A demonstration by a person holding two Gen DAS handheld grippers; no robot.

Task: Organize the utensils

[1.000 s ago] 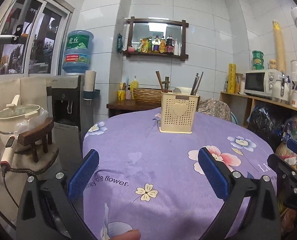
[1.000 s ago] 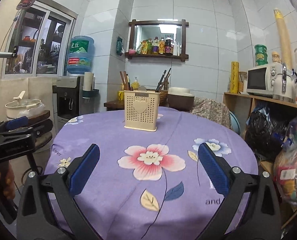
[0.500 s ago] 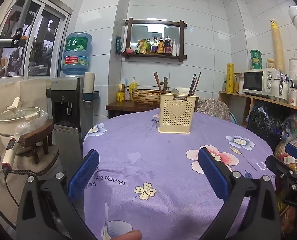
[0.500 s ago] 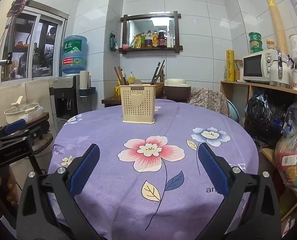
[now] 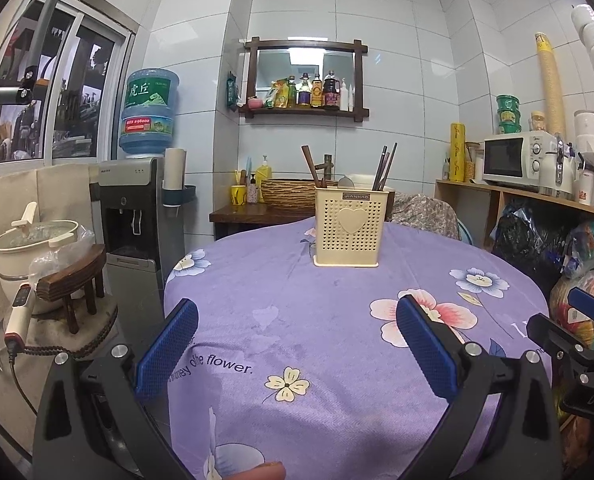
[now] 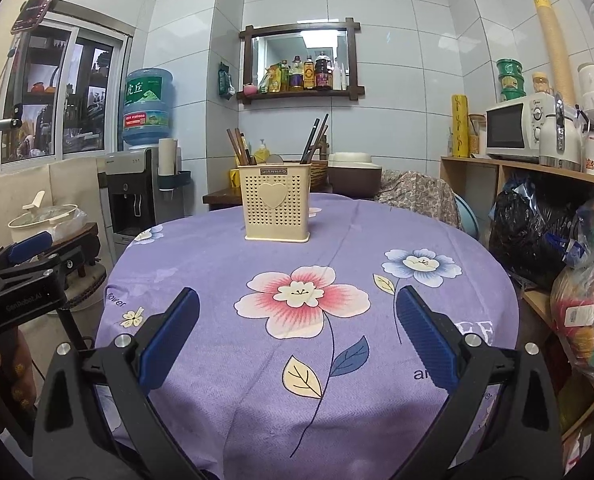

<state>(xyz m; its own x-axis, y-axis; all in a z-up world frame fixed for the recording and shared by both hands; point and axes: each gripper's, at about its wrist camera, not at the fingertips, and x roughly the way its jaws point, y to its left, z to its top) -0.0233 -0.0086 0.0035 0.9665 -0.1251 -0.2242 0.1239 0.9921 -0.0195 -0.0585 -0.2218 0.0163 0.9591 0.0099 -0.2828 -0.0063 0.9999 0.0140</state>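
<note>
A cream perforated utensil holder (image 5: 349, 232) (image 6: 276, 208) with a heart on its front stands upright at the far side of the round table. Brown chopsticks (image 5: 309, 164) (image 6: 238, 145) lean in its left half, dark chopsticks (image 5: 385, 166) (image 6: 315, 138) in its right half. My left gripper (image 5: 297, 334) hovers over the table's near left part, open, nothing between its blue pads. My right gripper (image 6: 297, 328) hovers over the near middle above the pink flower print, open and holding nothing. Each gripper shows at the other view's edge.
The table wears a purple flowered cloth (image 6: 305, 300). A water dispenser (image 5: 137, 204) and a pot (image 5: 33, 240) on a wooden stool stand left of the table. Bags (image 6: 537, 232) and a shelf with a microwave (image 6: 517, 132) crowd the right. A fingertip (image 5: 265, 472) shows at the bottom.
Both cameras have tilted down a little and drawn slightly back, so the holder sits higher and smaller in the views. Both grippers stay open.
</note>
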